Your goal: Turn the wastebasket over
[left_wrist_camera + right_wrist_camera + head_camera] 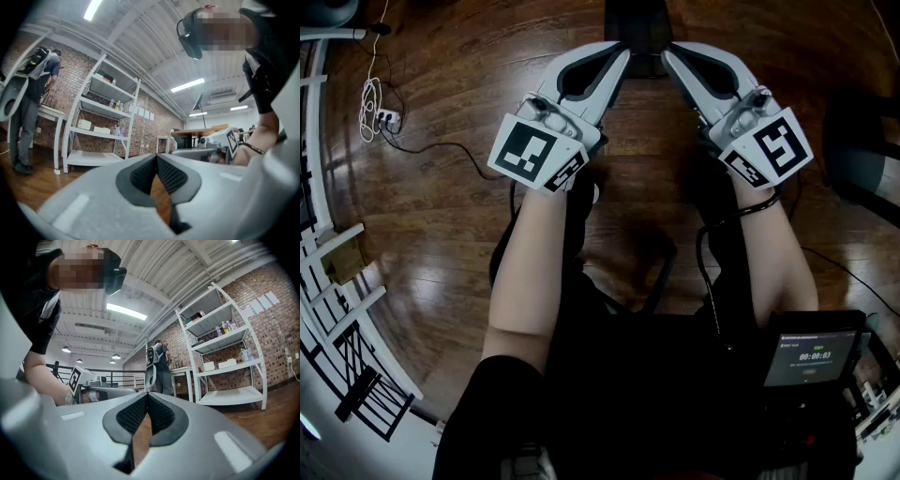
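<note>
Head view: left gripper (622, 52) & right gripper (668, 54), jaws closed, nothing held, above wood floor (441, 225). No wastebasket visible; task prob. unstarted, whole flip left.

two grippers (622, 51) (668, 53) — one shelf unit (101, 125), one power strip (387, 119)

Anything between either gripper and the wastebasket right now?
No wastebasket shows in any view, so I cannot tell. The left gripper and right gripper are shut and empty over the wood floor; a dark shape beyond their tips is unidentifiable.
</note>
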`<state>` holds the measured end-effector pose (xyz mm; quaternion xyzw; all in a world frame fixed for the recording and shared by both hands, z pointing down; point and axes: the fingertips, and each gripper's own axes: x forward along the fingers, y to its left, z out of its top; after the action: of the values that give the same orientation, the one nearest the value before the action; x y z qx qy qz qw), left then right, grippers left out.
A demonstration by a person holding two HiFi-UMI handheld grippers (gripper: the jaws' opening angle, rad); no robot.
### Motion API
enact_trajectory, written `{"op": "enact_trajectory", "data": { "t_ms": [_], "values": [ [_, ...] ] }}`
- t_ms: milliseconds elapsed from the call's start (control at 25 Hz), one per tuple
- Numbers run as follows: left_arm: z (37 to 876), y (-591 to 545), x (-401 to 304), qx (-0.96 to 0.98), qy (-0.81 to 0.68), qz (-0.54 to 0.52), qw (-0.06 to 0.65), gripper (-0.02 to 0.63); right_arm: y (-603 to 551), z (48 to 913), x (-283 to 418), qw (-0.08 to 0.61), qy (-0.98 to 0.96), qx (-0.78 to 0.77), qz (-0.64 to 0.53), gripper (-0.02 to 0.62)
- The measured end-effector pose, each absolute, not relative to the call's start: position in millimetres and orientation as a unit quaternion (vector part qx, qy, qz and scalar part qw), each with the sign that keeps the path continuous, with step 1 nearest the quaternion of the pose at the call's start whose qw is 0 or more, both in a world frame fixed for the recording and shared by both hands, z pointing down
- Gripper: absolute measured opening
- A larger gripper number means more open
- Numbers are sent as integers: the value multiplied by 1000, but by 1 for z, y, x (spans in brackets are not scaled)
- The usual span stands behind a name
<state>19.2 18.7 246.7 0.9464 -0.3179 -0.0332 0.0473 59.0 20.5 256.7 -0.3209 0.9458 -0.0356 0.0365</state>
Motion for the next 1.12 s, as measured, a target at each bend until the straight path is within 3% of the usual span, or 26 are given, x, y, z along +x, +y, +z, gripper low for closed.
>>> {"op": "enact_trajectory", "data": {
  "t_ms": [1120],
  "values": [
    [256,-92,39,948,-316,-19,40,2,-101,274,77,37,939,-340,-47,9]
  ]
}}
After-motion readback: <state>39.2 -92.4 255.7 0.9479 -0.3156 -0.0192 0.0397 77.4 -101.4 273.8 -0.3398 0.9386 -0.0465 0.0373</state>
